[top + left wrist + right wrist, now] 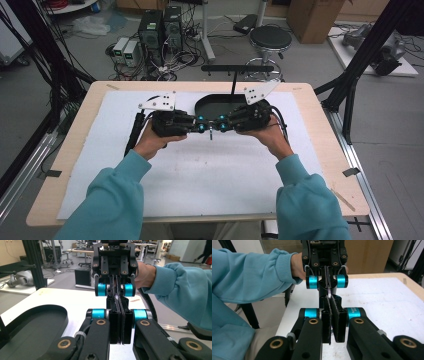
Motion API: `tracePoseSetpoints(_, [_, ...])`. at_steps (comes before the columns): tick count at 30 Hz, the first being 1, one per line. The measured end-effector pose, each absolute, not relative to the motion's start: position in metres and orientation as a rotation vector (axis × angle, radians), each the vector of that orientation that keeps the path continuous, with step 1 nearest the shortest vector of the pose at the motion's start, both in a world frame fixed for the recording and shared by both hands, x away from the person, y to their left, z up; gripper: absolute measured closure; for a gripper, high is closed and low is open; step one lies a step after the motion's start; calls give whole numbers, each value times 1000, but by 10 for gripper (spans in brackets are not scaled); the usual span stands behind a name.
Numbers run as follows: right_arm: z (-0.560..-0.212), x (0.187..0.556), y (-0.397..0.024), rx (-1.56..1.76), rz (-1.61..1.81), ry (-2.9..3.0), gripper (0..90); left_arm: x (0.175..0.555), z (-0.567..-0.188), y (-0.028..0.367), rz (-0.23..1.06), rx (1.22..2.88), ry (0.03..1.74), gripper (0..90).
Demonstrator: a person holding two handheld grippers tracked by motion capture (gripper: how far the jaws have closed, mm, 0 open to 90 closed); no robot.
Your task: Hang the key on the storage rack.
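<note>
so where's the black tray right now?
In the high view the black tray lies on the white mat at the table's far middle, just behind the two grippers held tip to tip. In the left gripper view it sits at lower left.

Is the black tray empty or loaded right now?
Empty, as far as visible: the black tray shows a bare floor in the left gripper view; the hand-held grippers cover its near rim from above.

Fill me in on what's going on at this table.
A person holds a gripper in each hand, tip to tip over the white mat. The left gripper and right gripper are both shut, pinching a small thin object between them; what it is can't be told. A black tray sits just behind.
</note>
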State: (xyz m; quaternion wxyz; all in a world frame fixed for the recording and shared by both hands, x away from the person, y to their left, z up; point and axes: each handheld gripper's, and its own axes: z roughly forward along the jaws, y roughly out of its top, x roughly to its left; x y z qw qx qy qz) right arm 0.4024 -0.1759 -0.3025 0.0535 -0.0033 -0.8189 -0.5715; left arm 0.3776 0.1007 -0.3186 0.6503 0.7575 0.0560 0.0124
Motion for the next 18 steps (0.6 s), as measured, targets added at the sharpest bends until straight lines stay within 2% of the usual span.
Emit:
tracePoseSetpoints(7, [-301, 402, -177, -18, -1735, -2494, 894, 380, -320, 100, 6, 1701, 136, 872])
tracePoseSetpoints(8, [-301, 402, -177, -26, -1726, -2499, 894, 380, -320, 100, 7, 1691, 138, 774])
tracePoseSetpoints(9, [-301, 403, -178, -28, -1729, -2509, 894, 380, -320, 100, 24, 1688, 145, 731])
tracePoseSetpoints(13, [-301, 404, -179, -48, -1746, -2505, 893, 378, -319, 100, 71, 1678, 142, 576])
tracePoseSetpoints(15, [-301, 404, -180, -52, -1748, -2508, 893, 377, -318, 100, 93, 1673, 144, 548])
tracePoseSetpoints(16, [-301, 404, -180, -60, -1752, -2504, 893, 376, -319, 100, 113, 1664, 163, 489])
tracePoseSetpoints(17, [-301, 405, -182, -68, -1756, -2511, 893, 375, -319, 100, 127, 1663, 183, 315])
tracePoseSetpoints(18, [-301, 405, -182, -68, -1756, -2511, 893, 376, -319, 100, 128, 1668, 198, 315])
